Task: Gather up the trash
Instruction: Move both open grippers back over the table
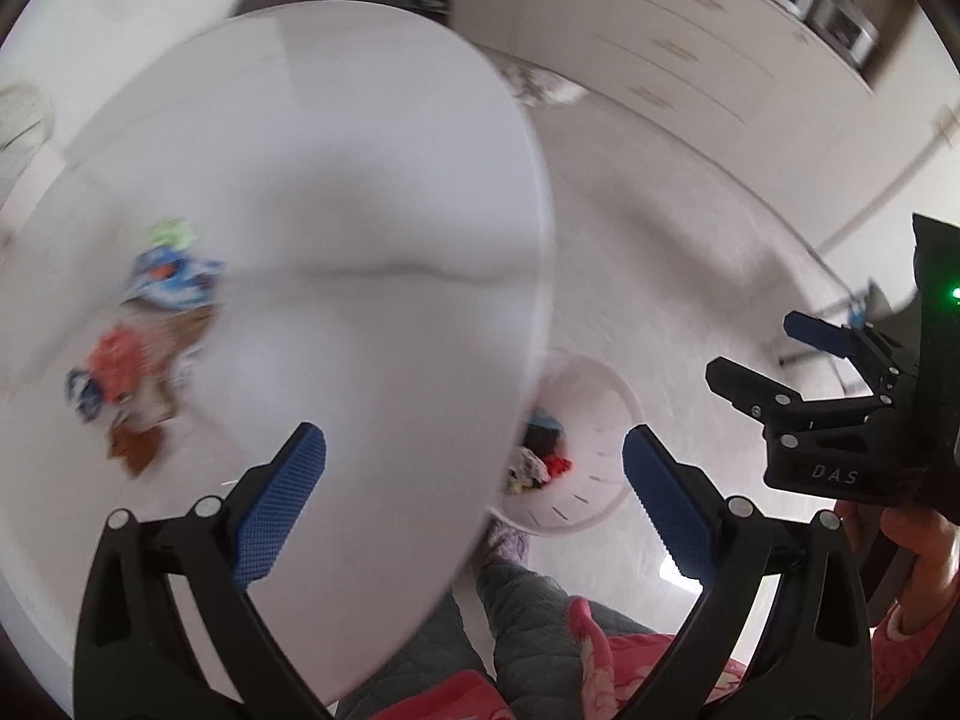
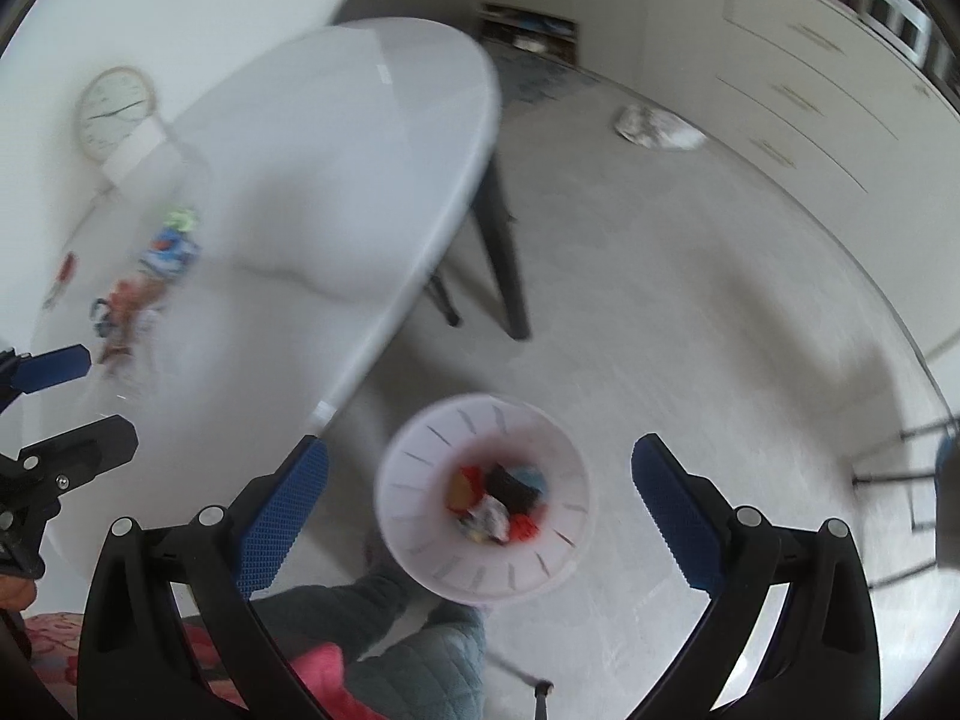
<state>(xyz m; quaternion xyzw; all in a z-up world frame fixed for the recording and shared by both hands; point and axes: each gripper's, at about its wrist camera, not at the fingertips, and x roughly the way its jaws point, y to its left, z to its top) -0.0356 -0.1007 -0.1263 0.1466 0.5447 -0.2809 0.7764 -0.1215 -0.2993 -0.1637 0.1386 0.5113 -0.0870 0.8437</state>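
Both grippers' fingers (image 2: 282,516) apart (empty) above bin (image 2: 420,564)

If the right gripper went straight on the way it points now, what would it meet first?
Most likely the white trash bin on the floor: it sits almost centred between the open fingers of the right gripper, wrappers already inside. Nothing shows in between, though blur leaves the depth uncertain. The white table lies off to the left.

Blurred trash on a white tabletop (image 1: 360,180)

Crumpled wrappers (image 1: 144,336) lie left; the left hand-held gripper (image 1: 474,504) gapes empty above the bin (image 1: 594,480) on the floor.
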